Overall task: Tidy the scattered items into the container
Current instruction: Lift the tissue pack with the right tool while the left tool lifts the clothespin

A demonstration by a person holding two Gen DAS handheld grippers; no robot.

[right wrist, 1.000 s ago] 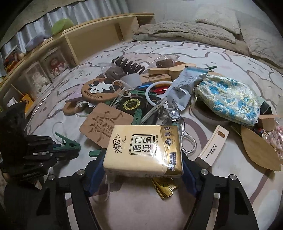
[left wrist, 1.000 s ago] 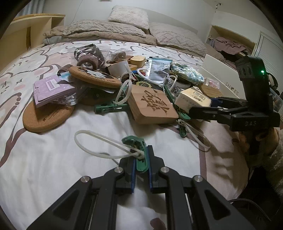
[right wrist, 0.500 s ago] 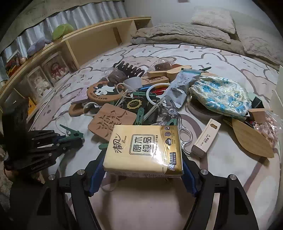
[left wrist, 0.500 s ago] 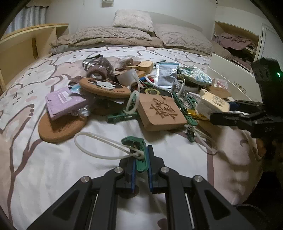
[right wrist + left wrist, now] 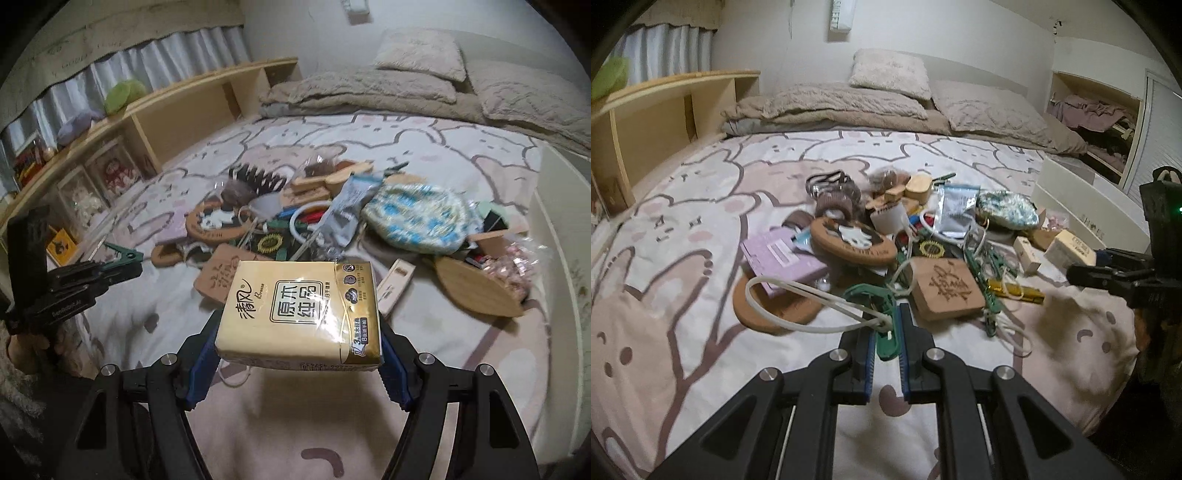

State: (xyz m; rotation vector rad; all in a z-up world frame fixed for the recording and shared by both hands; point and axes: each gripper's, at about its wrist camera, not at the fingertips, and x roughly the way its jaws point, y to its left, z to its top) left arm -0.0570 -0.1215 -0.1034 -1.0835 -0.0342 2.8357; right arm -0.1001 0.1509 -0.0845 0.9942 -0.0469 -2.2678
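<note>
Green plastic sits pinched in your left claw [image 5: 886,334]: the clothes peg [image 5: 875,306] with its white cord loop [image 5: 798,302] is clamped tight between the blue pads, and it has come up off the bedspread [image 5: 683,258] since a second ago, the loop now dangling free over the cork coaster [image 5: 768,310]. Your right claw [image 5: 297,354] stands wide but full, gripping the yellow tissue pack [image 5: 303,314] by its sides; that too has risen clear of the pile [image 5: 314,221]. So both picks look finished, and the carry is the step in hand. No container shows for certain; the white box edge [image 5: 1082,206] at the bed's right side may be it. Mind the cord snagging the clutter as you swing across.
</note>
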